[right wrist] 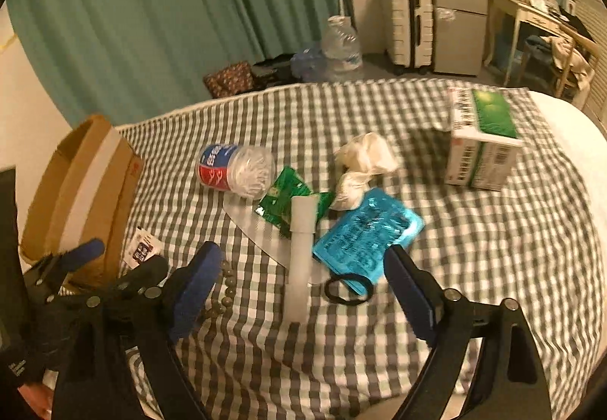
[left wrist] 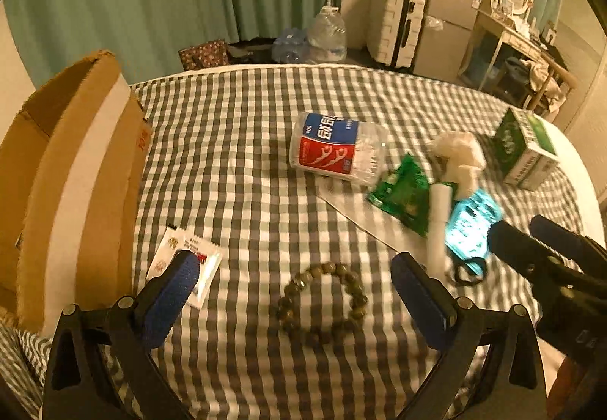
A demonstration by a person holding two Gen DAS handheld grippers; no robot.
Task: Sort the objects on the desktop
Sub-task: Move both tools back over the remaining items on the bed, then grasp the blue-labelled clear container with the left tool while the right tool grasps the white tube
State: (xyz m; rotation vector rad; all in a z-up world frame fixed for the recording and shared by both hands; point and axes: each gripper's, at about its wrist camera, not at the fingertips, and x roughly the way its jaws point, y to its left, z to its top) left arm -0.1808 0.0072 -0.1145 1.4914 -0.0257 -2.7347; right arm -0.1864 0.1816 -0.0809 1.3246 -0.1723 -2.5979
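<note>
My left gripper (left wrist: pixel 296 287) is open and empty, its fingers either side of a brown bead bracelet (left wrist: pixel 322 300) on the checked cloth. My right gripper (right wrist: pixel 303 281) is open and empty over a white tube (right wrist: pixel 301 253), a blue blister pack (right wrist: pixel 368 234) and a black hair tie (right wrist: pixel 347 289). A floss-pick jar (right wrist: pixel 235 169) lies on its side, also in the left wrist view (left wrist: pixel 334 150). A green sachet (right wrist: pixel 284 200), crumpled tissues (right wrist: pixel 364 162) and a green-white box (right wrist: pixel 481 139) lie beyond. A small white packet (left wrist: pixel 182 264) lies by the left finger.
An open cardboard box (left wrist: pixel 72 173) stands at the left edge of the checked bed cover (left wrist: pixel 246 154). Behind the bed are green curtains, a water jug (left wrist: pixel 326 33), a white suitcase (left wrist: pixel 396 29) and a desk with a mirror.
</note>
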